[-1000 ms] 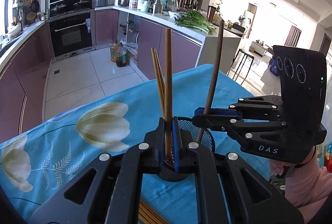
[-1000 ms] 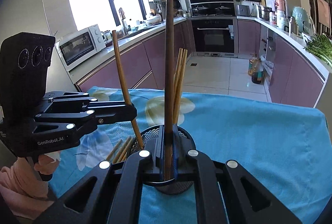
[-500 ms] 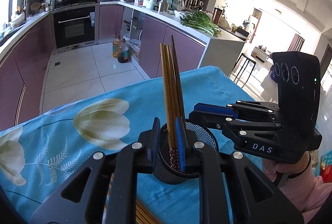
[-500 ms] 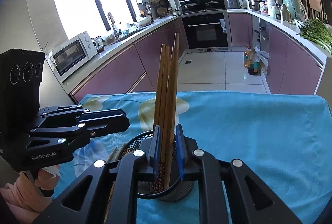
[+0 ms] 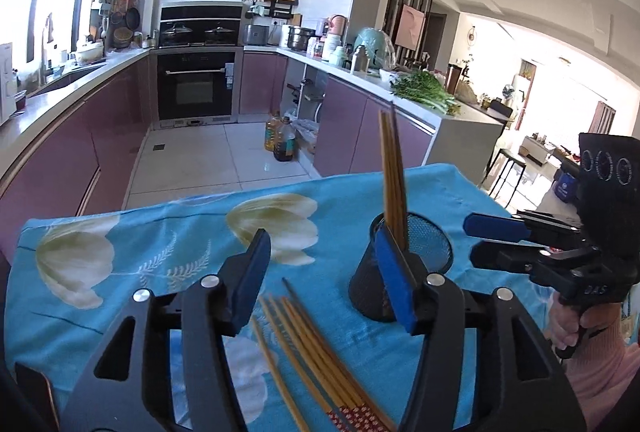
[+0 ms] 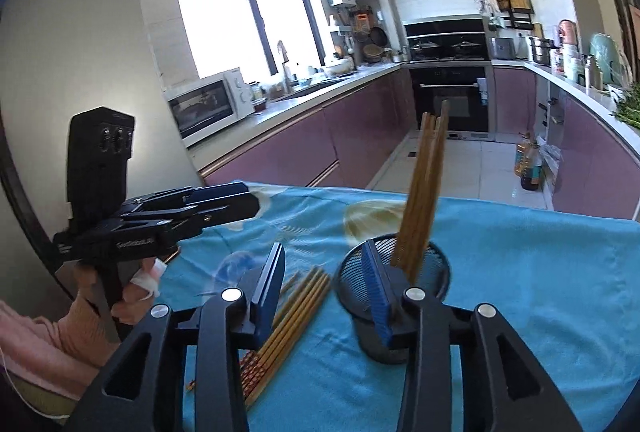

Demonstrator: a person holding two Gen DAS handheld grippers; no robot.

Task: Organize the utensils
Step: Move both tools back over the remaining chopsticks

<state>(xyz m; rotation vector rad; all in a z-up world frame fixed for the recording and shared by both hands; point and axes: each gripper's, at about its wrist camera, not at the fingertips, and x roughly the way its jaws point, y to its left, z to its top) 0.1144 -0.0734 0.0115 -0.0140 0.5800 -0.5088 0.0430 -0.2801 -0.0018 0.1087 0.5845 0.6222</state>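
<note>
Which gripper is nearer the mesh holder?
Right. The right gripper is just beside the mesh holder, at its rim; the left gripper is farther off, across the loose chopsticks on the cloth. Both jaws have just been opening, gripping nothing.

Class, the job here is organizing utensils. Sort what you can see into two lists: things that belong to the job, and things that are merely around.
Belongs to the job:
- chopsticks in the holder
- mesh holder
- loose chopsticks on the cloth
- left gripper, right gripper, both open, holding nothing

Merely around:
- floral tablecloth
- microwave
- oven
- oil bottles
- greens
</note>
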